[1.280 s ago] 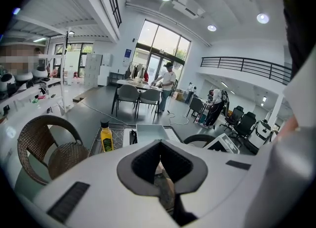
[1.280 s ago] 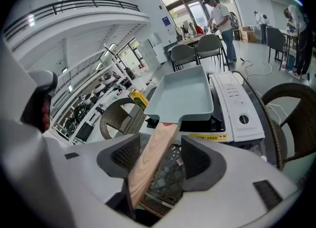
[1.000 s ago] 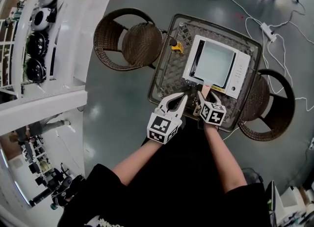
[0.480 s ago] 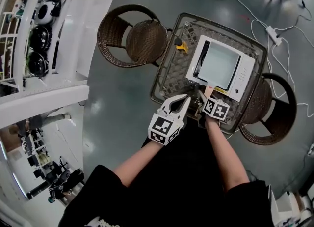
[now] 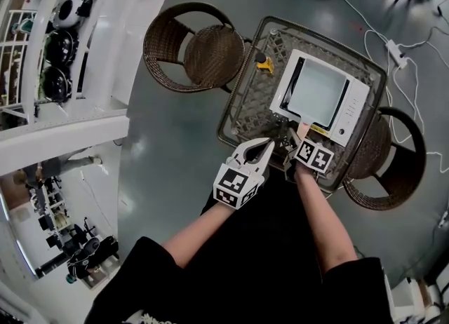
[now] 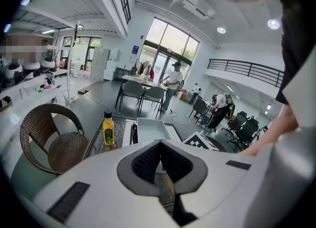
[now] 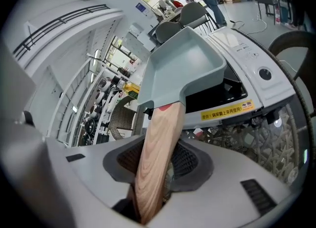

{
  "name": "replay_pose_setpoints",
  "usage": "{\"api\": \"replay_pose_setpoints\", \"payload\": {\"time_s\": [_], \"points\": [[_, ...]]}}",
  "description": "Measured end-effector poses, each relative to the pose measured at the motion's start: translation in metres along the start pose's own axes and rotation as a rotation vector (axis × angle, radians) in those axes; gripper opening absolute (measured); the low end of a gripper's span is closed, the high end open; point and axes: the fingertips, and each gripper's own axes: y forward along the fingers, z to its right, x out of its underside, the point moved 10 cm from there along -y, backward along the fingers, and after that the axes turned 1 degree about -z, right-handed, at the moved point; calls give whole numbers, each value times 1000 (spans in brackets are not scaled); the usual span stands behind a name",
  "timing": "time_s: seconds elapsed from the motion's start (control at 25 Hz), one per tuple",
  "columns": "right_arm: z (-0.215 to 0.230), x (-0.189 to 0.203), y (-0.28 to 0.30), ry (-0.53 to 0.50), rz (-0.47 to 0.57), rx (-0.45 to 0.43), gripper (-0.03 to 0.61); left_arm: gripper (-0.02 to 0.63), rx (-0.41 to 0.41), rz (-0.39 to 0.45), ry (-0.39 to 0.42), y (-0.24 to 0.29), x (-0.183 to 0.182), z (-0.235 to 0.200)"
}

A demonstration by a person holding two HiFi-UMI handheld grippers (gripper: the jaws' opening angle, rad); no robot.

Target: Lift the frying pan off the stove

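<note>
I count one pan, one stove, one bottle, one table, two chairs, and two grippers in my hands

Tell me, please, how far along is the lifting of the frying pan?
Done: the right tongs have just been closing and now clamp the wooden handle. In hand: securing that grip. Remaining: raising the frying pan, which looks still seated on the stove.

Wooden handle, near end buried in right tool, chair cropped
</note>
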Motion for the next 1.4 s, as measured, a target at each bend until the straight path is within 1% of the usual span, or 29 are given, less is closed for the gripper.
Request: {"api": "replay_pose_setpoints", "payload": {"time_s": [0.16, 0.4, 0.56, 0.72, 0.8, 0.96, 1.08, 1.24, 1.4], "points": [[5, 0, -5, 27, 28, -11, 130, 8, 5, 4, 7, 0, -1, 2], [2, -3, -10, 20, 42, -36, 123, 8, 9, 6, 11, -2, 1, 5], [5, 3, -12, 29, 56, -50, 120, 8, 15, 3, 20, -4, 6, 6], [0, 11, -18, 6, 70, -64, 120, 8, 7, 10, 21, -12, 12, 1], [-8, 11, -25, 2, 88, -76, 120, 8, 3, 17, 26, -15, 12, -1], [-27, 13, -43, -11, 135, -84, 120, 8, -25, 47, 64, -24, 8, -4], [-43, 18, -57, -30, 164, -78, 120, 8, -19, 78, 64, -34, 6, -10], [-69, 29, -78, -40, 220, -80, 120, 8, 24, 108, 84, -52, 2, -17], [-100, 45, -106, -41, 303, -82, 120, 8, 63, 127, 105, -77, 3, -20]]}}
